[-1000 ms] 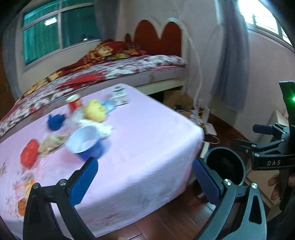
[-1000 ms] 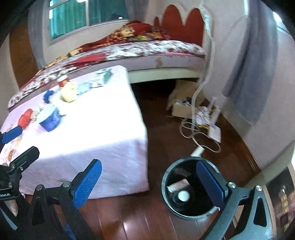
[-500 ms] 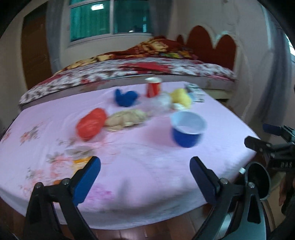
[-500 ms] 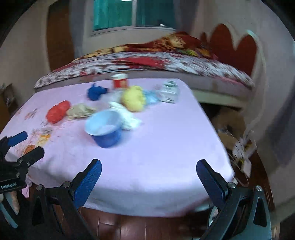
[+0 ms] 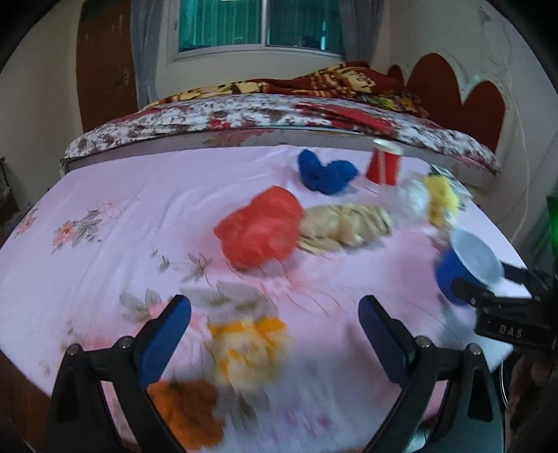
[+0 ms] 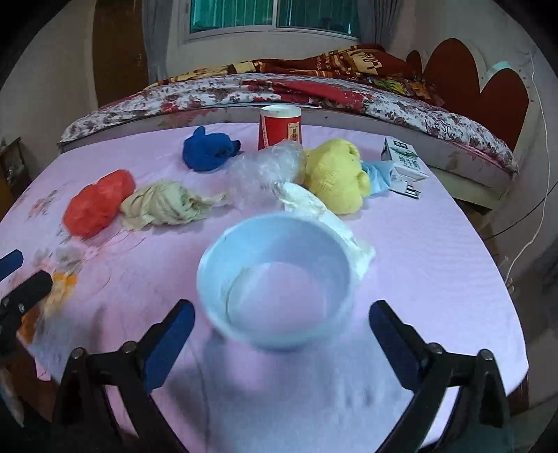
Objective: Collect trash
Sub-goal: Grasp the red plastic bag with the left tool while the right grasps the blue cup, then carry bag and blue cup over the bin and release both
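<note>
Trash lies on a pink-clothed table (image 6: 436,251). A blue paper bowl (image 6: 279,282) stands right in front of my open, empty right gripper (image 6: 280,325). Behind it lie white tissue (image 6: 314,205), a clear plastic bag (image 6: 265,170), a yellow wad (image 6: 334,174), a beige wad (image 6: 164,205), a red wad (image 6: 97,205), a blue wad (image 6: 209,150), a red cup (image 6: 279,127) and a milk carton (image 6: 404,162). My left gripper (image 5: 275,329) is open and empty over the table's near left part; the red wad (image 5: 261,226) lies ahead of it.
A bed (image 6: 314,90) with a floral cover runs behind the table, with a red headboard (image 6: 470,80) at the right. The tablecloth has orange and yellow flower prints (image 5: 244,348) near the front edge. A window (image 5: 258,24) is on the back wall.
Both grippers have swung left from the floor bin to face the table and moved closer; the bowl now sits just before the right gripper. Both stay open.
</note>
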A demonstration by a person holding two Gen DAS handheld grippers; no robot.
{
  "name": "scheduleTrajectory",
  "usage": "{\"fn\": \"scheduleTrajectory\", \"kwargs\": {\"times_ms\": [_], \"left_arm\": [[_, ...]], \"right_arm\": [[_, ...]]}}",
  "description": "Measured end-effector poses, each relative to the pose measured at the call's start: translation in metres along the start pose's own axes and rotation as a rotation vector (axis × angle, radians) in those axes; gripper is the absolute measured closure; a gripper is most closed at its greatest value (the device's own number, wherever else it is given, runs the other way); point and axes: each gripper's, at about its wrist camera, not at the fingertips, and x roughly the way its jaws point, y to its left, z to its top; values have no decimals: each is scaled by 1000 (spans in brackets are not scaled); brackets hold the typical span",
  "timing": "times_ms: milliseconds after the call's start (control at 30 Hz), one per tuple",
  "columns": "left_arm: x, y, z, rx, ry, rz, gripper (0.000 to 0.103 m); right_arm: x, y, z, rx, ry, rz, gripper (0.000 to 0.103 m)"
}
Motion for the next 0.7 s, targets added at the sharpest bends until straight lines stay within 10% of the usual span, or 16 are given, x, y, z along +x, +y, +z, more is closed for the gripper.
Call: {"fn": "scheduleTrajectory", "kwargs": {"times_ms": [67,300,400,467,700], "left_arm": [[16,6,9,-5,10,4,6],[60,19,37,-44,38,-33,13],[76,21,41,-52,72,-67,29],[82,21,40,-54,103,-115,60],[27,16,31,-3,-4,-80,63]], "right_arm": [[13,2,8,0,13,7,25],[31,11,29,-35,-9,18,25],[33,13,30,-46,-3,26,25],[31,13,28,-48,-5,38,25],[1,5,18,-36,-38,72,25]]}}
